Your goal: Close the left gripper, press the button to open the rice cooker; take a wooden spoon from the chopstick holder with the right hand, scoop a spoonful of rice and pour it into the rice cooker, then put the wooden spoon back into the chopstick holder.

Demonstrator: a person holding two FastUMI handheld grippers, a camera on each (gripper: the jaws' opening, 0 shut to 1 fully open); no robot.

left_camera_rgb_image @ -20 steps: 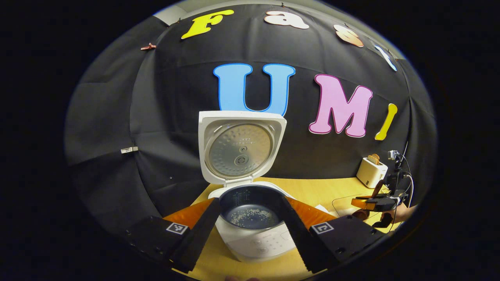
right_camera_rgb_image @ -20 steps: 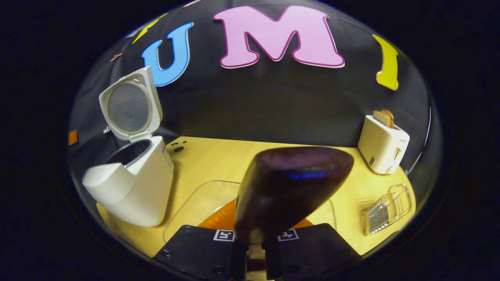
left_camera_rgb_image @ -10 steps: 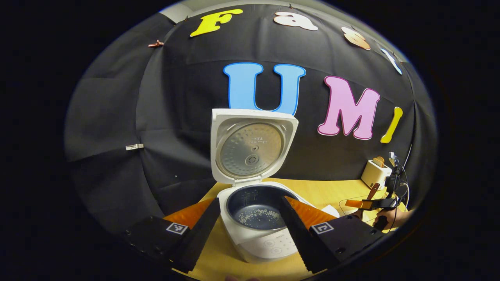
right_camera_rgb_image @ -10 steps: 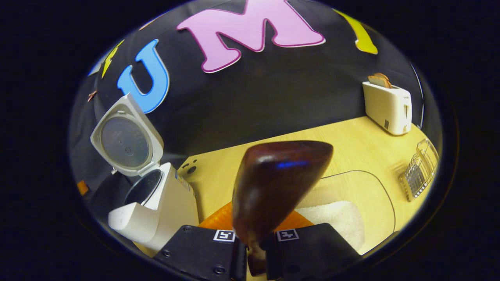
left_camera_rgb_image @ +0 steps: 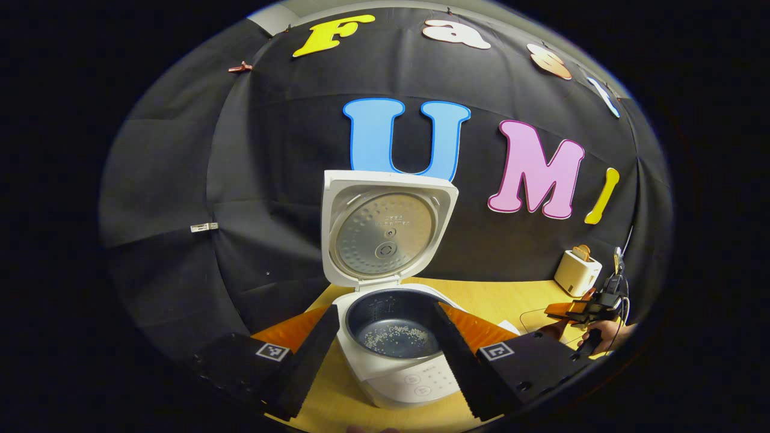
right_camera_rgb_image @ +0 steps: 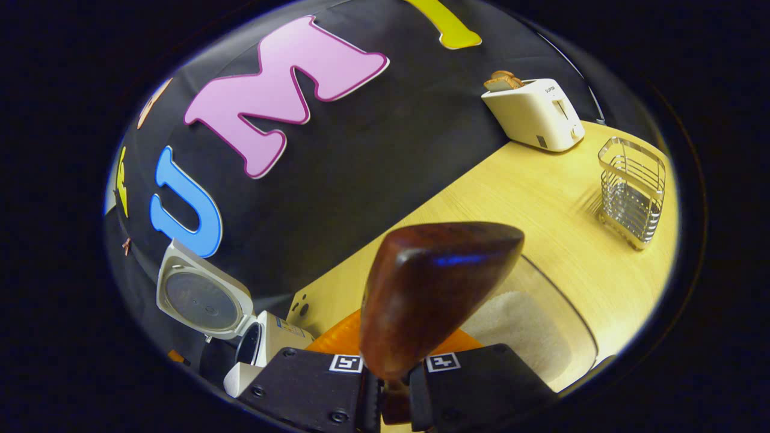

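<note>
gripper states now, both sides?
Left gripper: open, holding nothing, jaws on either side of the rice cooker.
Right gripper: shut on the wooden spoon.

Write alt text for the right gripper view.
The right gripper is shut on a wooden spoon, its bowl looming close above a clear dish of rice. Behind stand an open rice cooker, a toaster and a wire chopstick holder.

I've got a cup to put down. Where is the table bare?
Bare wood lies between the toaster and the wire chopstick holder, and along the wall from the toaster toward the rice cooker. It is crowded near the clear rice container, where the right gripper holds the wooden spoon.
</note>
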